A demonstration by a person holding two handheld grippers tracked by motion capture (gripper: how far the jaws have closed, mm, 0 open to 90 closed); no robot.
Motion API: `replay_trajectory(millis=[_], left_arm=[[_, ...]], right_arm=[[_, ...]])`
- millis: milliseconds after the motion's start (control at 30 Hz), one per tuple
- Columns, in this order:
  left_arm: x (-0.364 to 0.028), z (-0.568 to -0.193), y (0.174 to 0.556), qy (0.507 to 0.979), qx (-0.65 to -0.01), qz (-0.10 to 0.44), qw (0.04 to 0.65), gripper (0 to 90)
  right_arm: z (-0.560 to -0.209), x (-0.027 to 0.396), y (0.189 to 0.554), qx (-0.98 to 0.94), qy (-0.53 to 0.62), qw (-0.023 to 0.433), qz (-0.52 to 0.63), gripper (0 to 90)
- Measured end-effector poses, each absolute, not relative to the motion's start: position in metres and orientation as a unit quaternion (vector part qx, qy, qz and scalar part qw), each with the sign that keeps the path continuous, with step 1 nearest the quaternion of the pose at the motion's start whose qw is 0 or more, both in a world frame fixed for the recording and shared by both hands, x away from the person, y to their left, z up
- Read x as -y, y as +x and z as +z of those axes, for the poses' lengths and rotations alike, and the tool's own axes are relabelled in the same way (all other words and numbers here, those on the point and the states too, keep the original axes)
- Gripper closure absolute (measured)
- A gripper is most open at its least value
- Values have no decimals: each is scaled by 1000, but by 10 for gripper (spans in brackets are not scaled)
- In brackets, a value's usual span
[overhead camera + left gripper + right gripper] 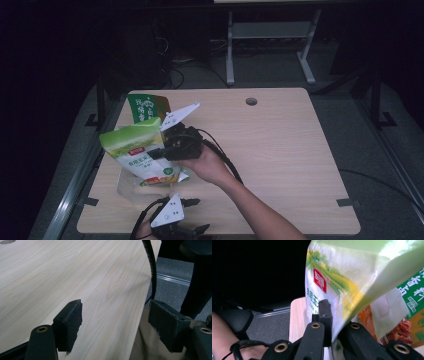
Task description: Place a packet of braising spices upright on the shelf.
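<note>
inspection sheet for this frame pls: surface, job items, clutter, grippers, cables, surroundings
Surface: light wooden table, round cable hole near the far edge.
Job's things: light green bag held above the table's left side; dark green bag behind it; a clear container seems to sit under the bag, hard to tell.
Clutter: nothing seen.
Grippers: right gripper shut on the light green bag's edge; left gripper open, holding nothing, at the near table edge.
Cables: black cable trails from the right gripper along the forearm; more lie on the floor behind the table.
Surroundings: dark room, grey floor, white metal frame beyond the table.
</note>
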State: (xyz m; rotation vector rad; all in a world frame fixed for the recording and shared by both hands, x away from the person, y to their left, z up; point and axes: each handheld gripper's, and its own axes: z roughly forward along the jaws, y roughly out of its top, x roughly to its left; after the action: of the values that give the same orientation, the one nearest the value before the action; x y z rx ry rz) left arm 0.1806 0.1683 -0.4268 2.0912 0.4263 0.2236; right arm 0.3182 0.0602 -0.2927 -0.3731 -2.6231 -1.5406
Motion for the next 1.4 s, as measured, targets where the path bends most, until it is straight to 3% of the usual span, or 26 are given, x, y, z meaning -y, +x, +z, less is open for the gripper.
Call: replay_trajectory(millis=[1400], left_arm=[[-175, -428, 180, 853, -178, 89, 483, 265]], right_arm=[[-314, -116, 326, 861, -116, 59, -491, 882]])
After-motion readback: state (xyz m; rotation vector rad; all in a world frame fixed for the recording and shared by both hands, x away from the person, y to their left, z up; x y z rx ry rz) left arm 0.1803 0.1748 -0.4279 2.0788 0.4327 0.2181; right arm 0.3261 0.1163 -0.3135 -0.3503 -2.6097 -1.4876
